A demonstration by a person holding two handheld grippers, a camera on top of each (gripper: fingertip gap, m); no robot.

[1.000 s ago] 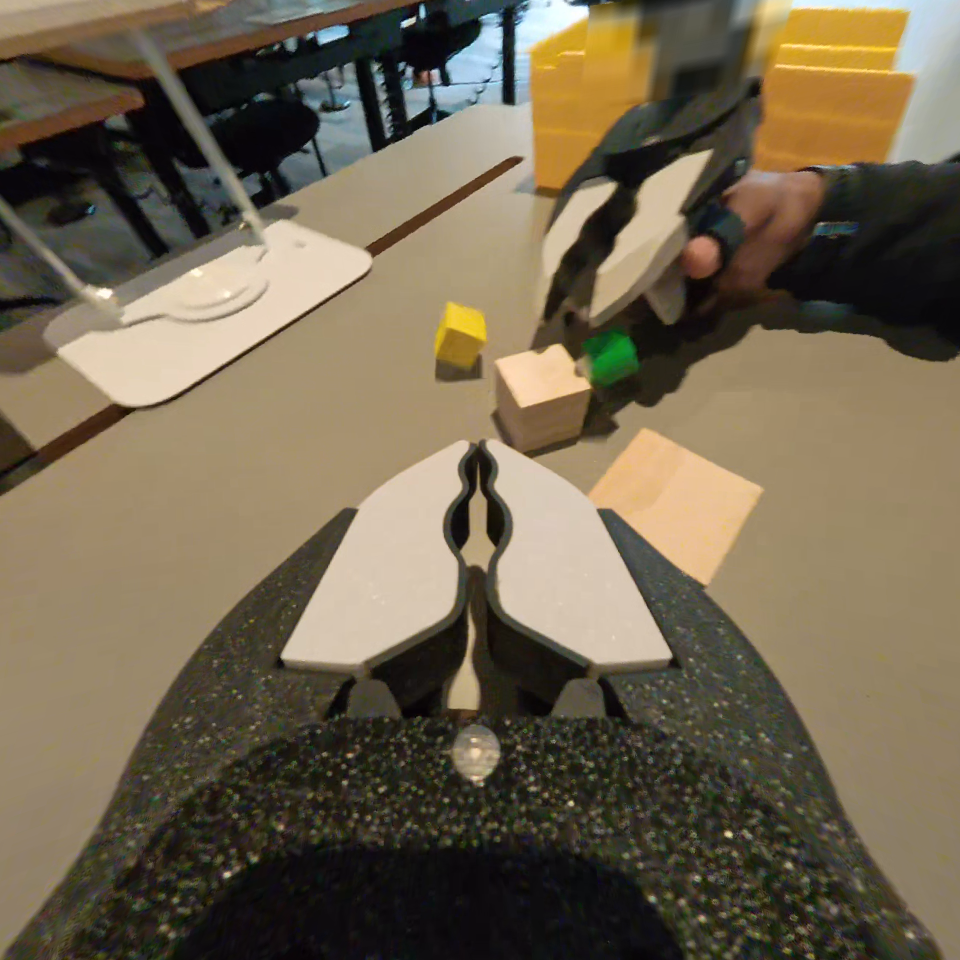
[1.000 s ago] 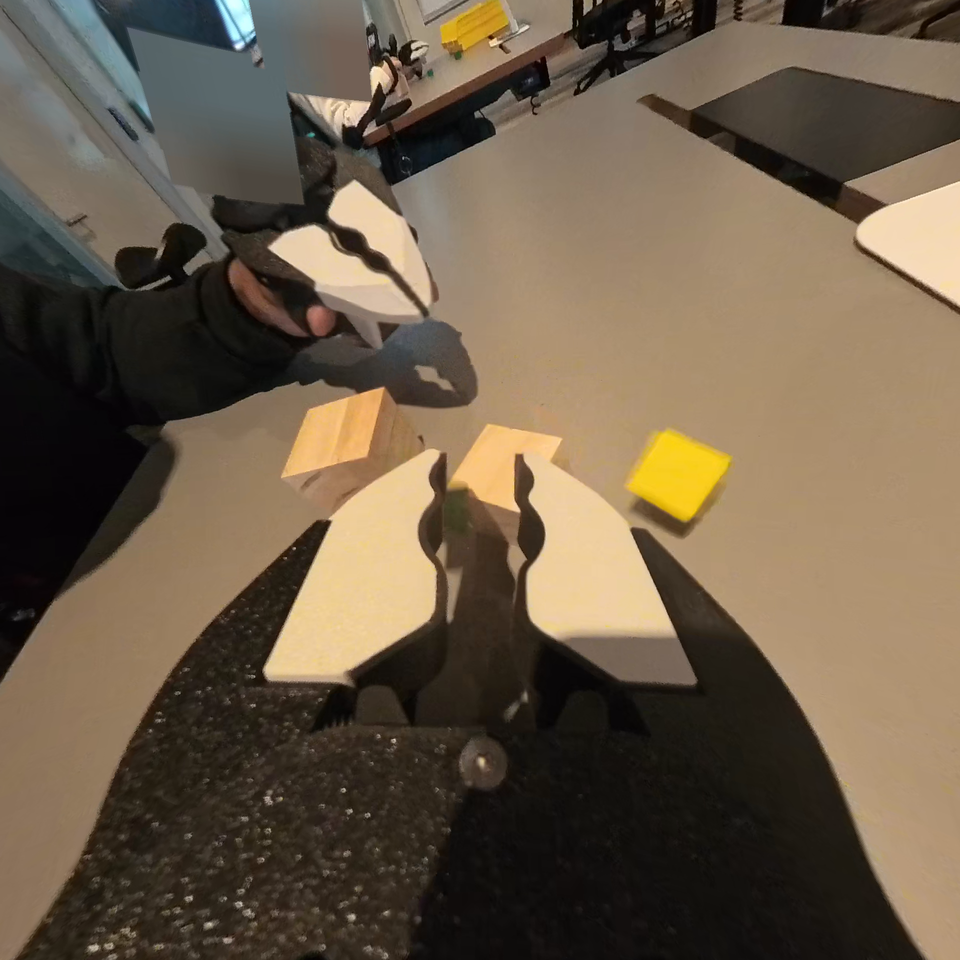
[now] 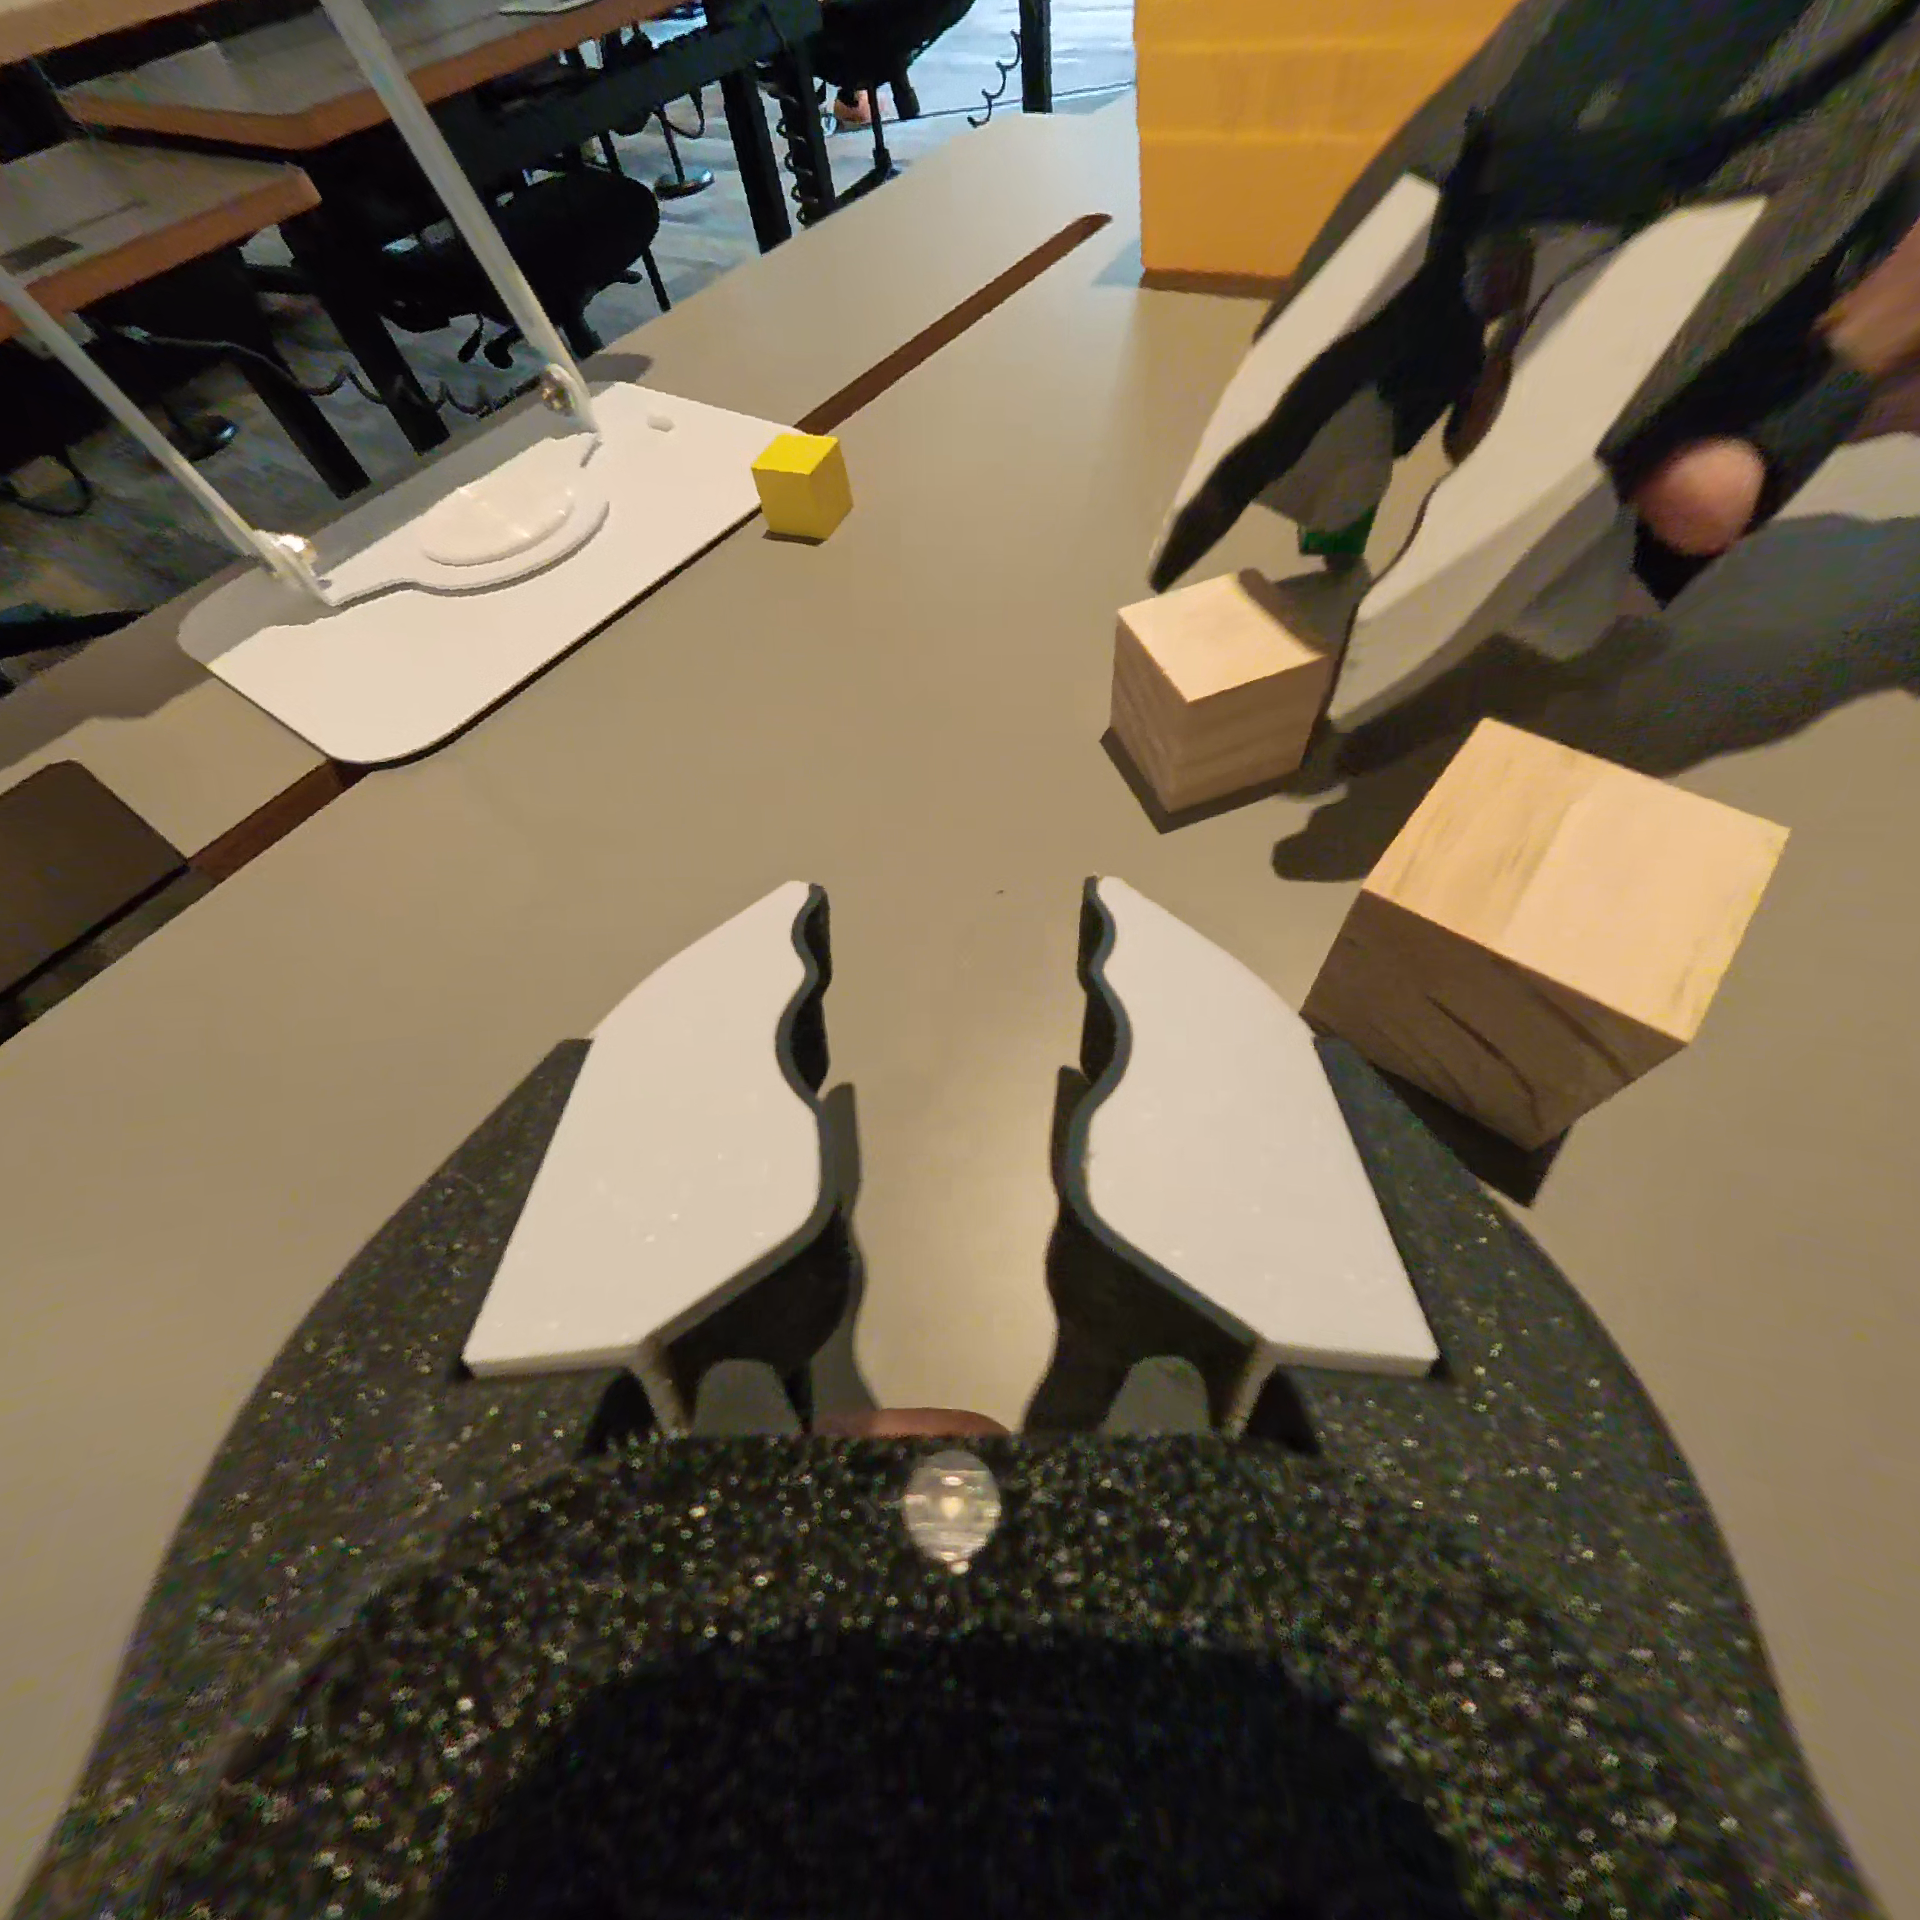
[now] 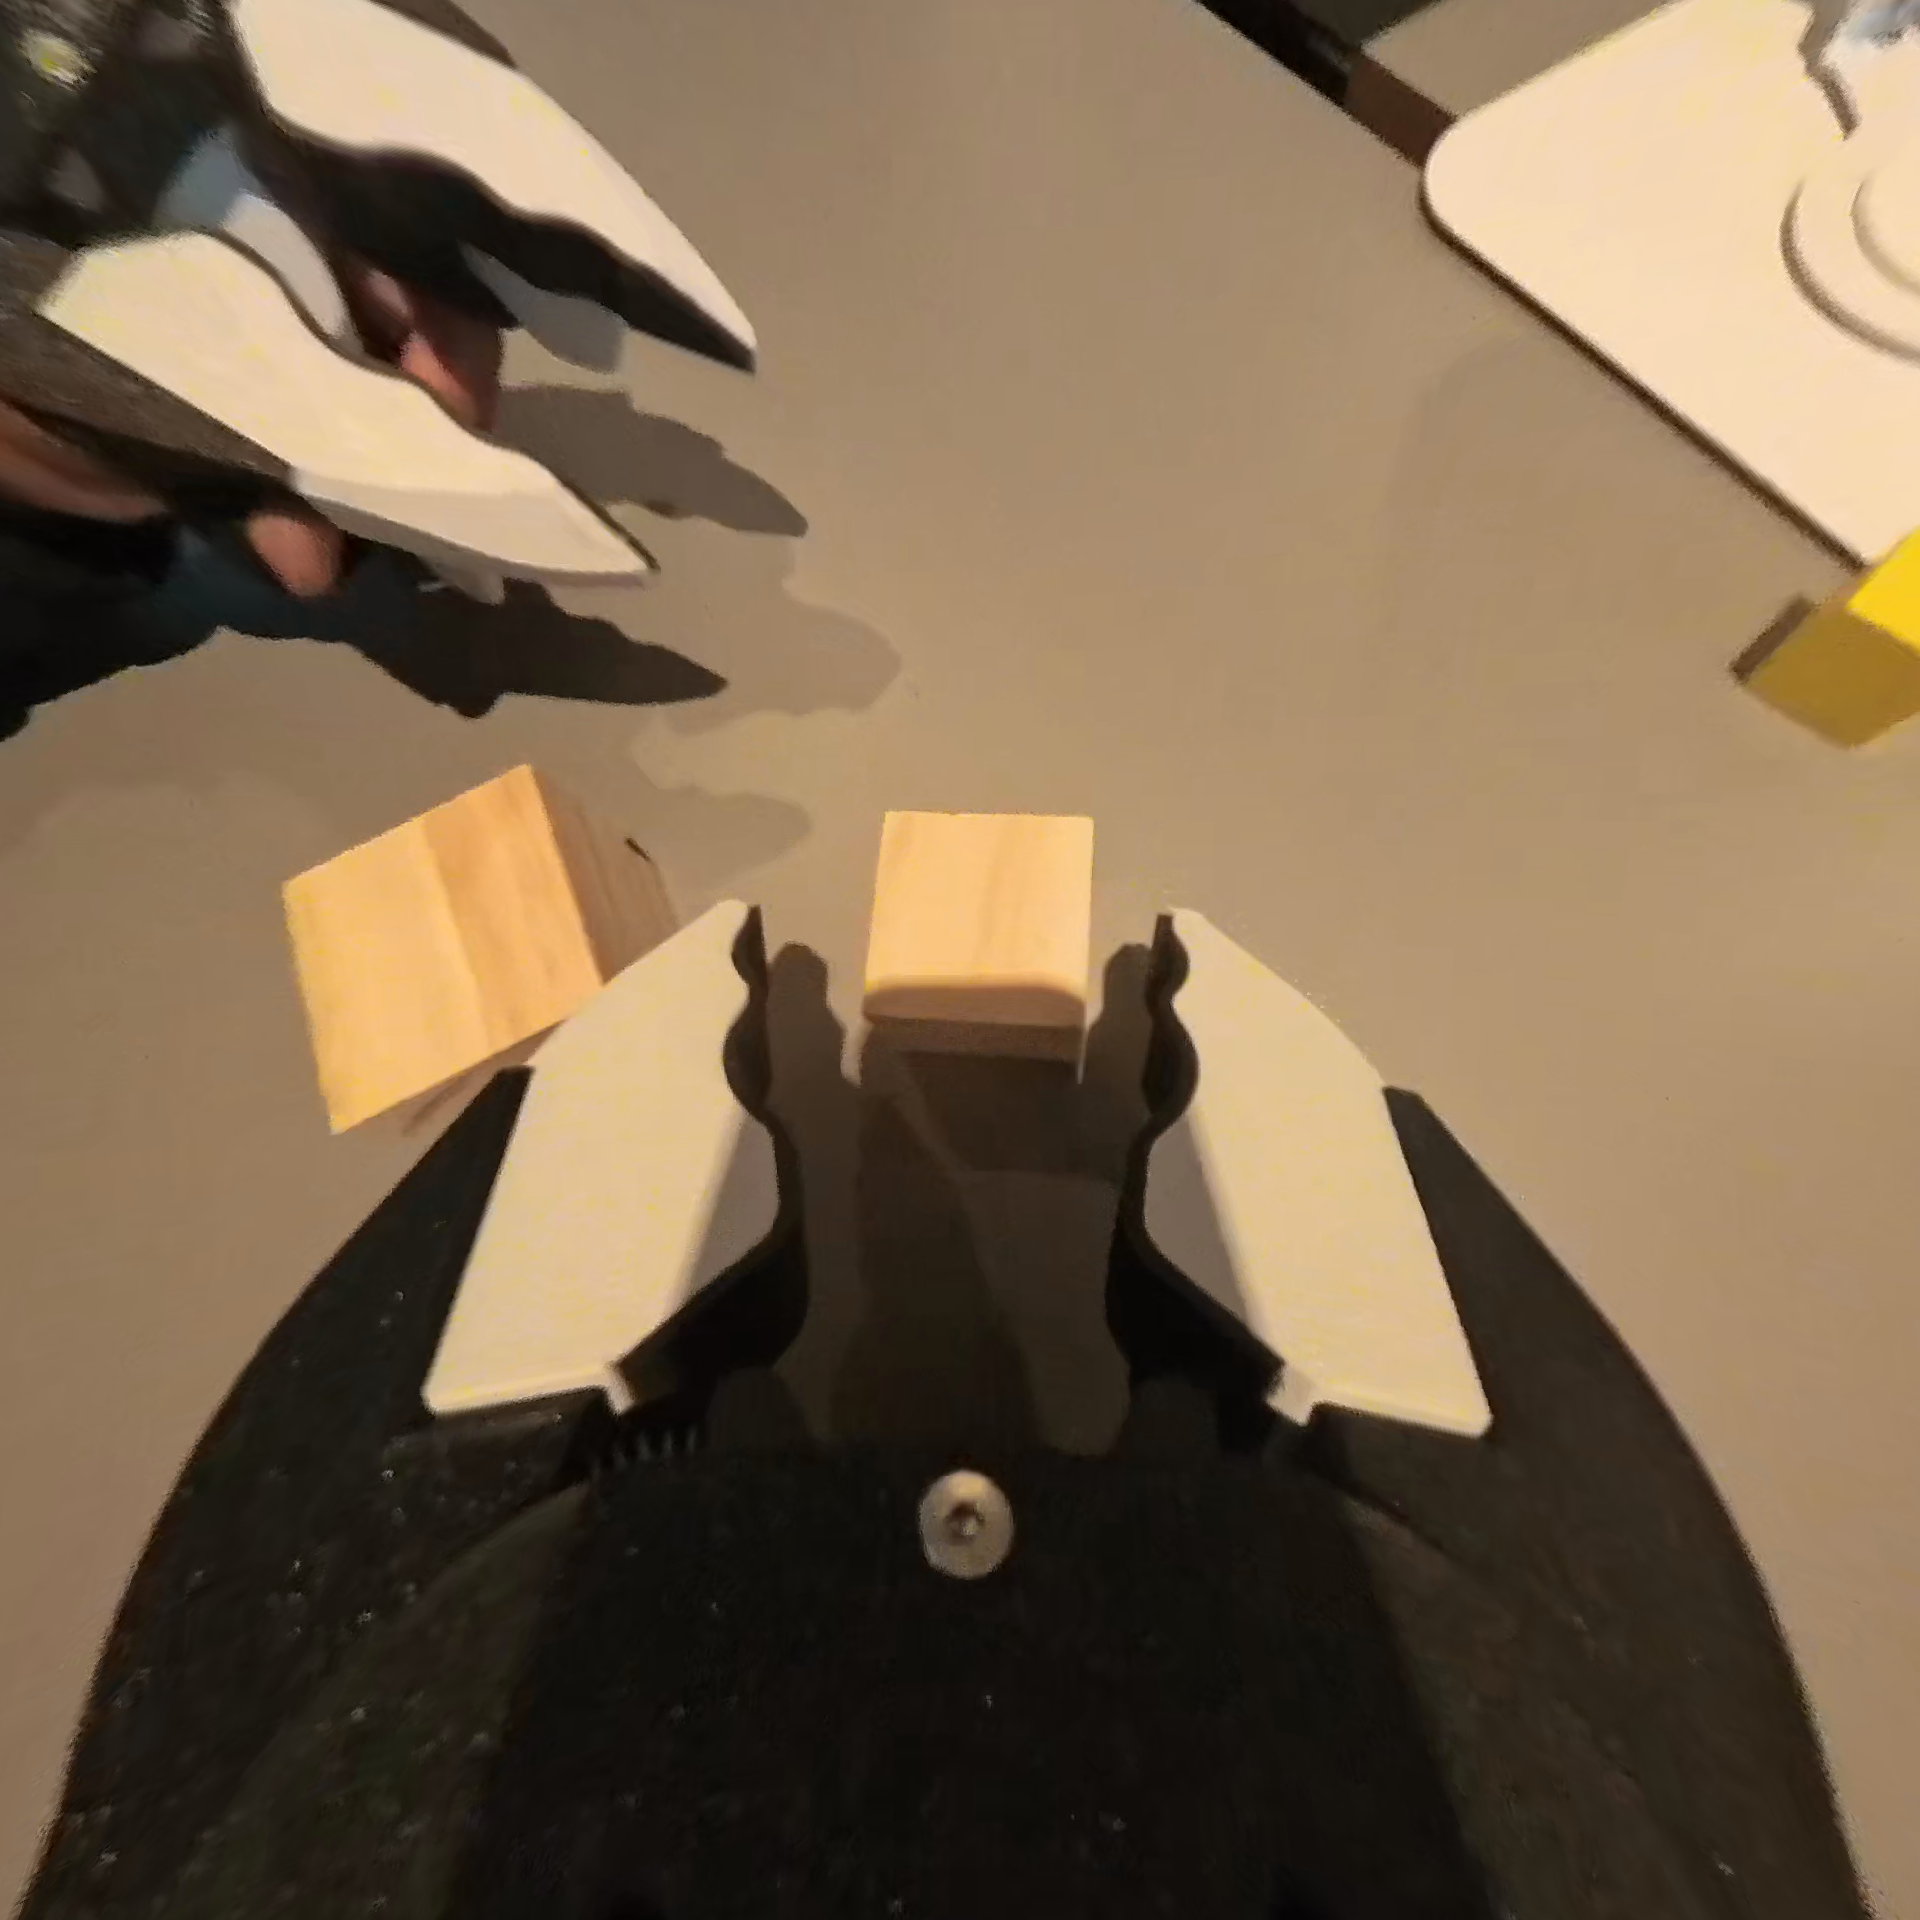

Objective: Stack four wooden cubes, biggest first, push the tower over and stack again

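My right gripper (image 4: 954,920) is open, and its fingertips straddle the medium wooden cube (image 4: 977,904) without touching it. The big wooden cube (image 4: 447,945) sits just left of it. My left gripper (image 3: 956,904) is open and empty above bare table, with the big cube (image 3: 1538,935) to its right and the medium cube (image 3: 1216,686) ahead. A small yellow cube (image 3: 800,483) stands far left by the white plate; it also shows in the right wrist view (image 4: 1849,665). A sliver of the green cube (image 3: 1335,540) shows behind the right gripper's fingers (image 3: 1340,343).
A white base plate (image 3: 468,623) holding a clear stand lies on the table at the left, also visible in the right wrist view (image 4: 1621,239). Yellow crates (image 3: 1247,135) stand at the far end. A dark seam (image 3: 956,312) runs along the table. Desks and chairs lie beyond.
Both grippers have opened. The right one has come down around the medium cube. The left one has moved closer to the big cube. The yellow cube has ended up by the white plate.
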